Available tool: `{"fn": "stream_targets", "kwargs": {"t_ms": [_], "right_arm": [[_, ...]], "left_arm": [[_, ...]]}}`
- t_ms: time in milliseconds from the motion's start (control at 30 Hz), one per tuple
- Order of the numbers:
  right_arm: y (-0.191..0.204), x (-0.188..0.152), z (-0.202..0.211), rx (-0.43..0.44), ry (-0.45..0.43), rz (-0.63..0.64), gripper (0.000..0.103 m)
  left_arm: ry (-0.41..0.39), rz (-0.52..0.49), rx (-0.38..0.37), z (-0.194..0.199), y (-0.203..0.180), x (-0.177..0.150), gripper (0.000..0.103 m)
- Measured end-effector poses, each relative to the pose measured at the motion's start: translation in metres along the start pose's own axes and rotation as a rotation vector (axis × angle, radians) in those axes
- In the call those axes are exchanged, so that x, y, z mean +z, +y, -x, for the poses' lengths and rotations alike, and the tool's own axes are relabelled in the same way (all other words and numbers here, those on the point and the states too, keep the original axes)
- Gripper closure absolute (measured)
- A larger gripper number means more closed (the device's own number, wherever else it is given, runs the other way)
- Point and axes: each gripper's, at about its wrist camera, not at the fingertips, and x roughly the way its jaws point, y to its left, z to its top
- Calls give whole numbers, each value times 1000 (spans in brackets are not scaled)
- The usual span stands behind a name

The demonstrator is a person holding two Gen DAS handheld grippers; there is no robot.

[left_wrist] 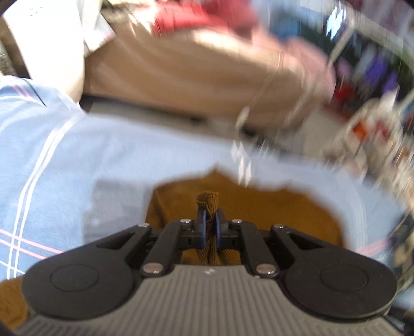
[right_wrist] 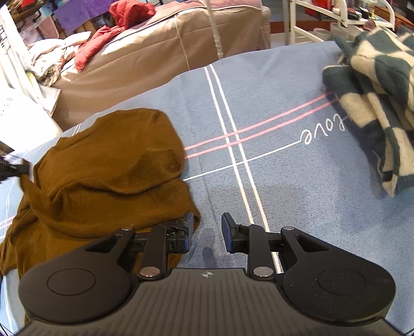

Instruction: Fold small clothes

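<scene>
A brown ribbed garment (right_wrist: 103,175) lies bunched on the blue bedspread (right_wrist: 284,181), left of centre in the right wrist view. My left gripper (left_wrist: 210,219) is shut on a fold of the brown garment (left_wrist: 258,206); the cloth sticks up between the pads. The left wrist view is blurred. That gripper shows at the far left edge of the right wrist view (right_wrist: 10,168), holding a corner of the garment. My right gripper (right_wrist: 207,227) is open and empty, low over the bedspread at the garment's near right edge.
A green and cream checked cloth (right_wrist: 375,90) lies heaped at the right of the bed. Beyond the bed stands a tan covered bed (right_wrist: 160,51) with a red garment (right_wrist: 116,28) and white bedding. White shelving (right_wrist: 323,23) stands at the back right.
</scene>
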Motion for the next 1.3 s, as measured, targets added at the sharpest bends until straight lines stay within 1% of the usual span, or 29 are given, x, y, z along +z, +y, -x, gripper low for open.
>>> {"fn": "stream_targets", "kwargs": {"t_ms": [33, 100, 133, 167, 200, 267, 333, 367, 433, 500, 567, 633, 733, 800, 867, 933, 1033, 1100, 1200, 1267, 1300], "right_arm": [[0, 1, 0, 2, -2, -8, 60], [1, 2, 0, 9, -11, -13, 60], [2, 3, 0, 17, -17, -11, 60], [5, 4, 1, 25, -25, -9, 60], [7, 5, 2, 36, -36, -5, 59], [13, 8, 0, 59, -46, 12, 56], [21, 11, -2, 79, -54, 33, 55], [26, 14, -4, 88, -54, 51, 54], [38, 17, -9, 123, -53, 105, 54], [55, 17, -16, 143, -41, 204, 55], [71, 18, -31, 93, 10, 307, 57], [77, 21, -44, 64, 33, 350, 58], [78, 38, -59, 64, 37, 347, 59], [76, 58, -68, 71, 25, 324, 60], [73, 80, -80, 57, 23, 294, 63], [70, 99, -87, 20, -4, 261, 60], [66, 117, -81, 9, -44, 212, 56], [69, 114, -70, 55, -53, 229, 54], [77, 86, -54, 126, -40, 336, 50], [80, 62, -53, 165, 12, 392, 50], [80, 49, -56, 165, 44, 422, 50]], "left_arm": [[-59, 30, -29, 19, 4, -1, 96], [-152, 69, -49, 54, 14, -12, 96], [-191, 82, -48, 69, 20, -21, 96], [-212, 87, -26, 79, 26, -32, 96], [-199, 100, 13, 83, 34, -44, 96], [-100, 159, 56, 76, 57, -70, 96], [-31, 185, 117, 64, 76, -95, 96], [-6, 188, 133, 58, 83, -104, 96], [-8, 201, 147, 51, 90, -113, 96], [-3, 200, 161, 43, 91, -112, 96], [-5, 193, 172, 38, 91, -109, 96], [-2, 184, 178, 35, 89, -107, 96], [5, 168, 191, 34, 87, -106, 96], [17, 143, 204, 34, 84, -104, 95], [31, 123, 211, 32, 82, -104, 95], [39, 112, 223, 31, 81, -105, 95], [43, 103, 228, 33, 82, -108, 95], [44, 95, 231, 34, 83, -111, 95], [47, 108, 230, 33, 85, -116, 95], [51, 114, 232, 33, 86, -118, 95], [51, 114, 234, 33, 86, -119, 94]]}}
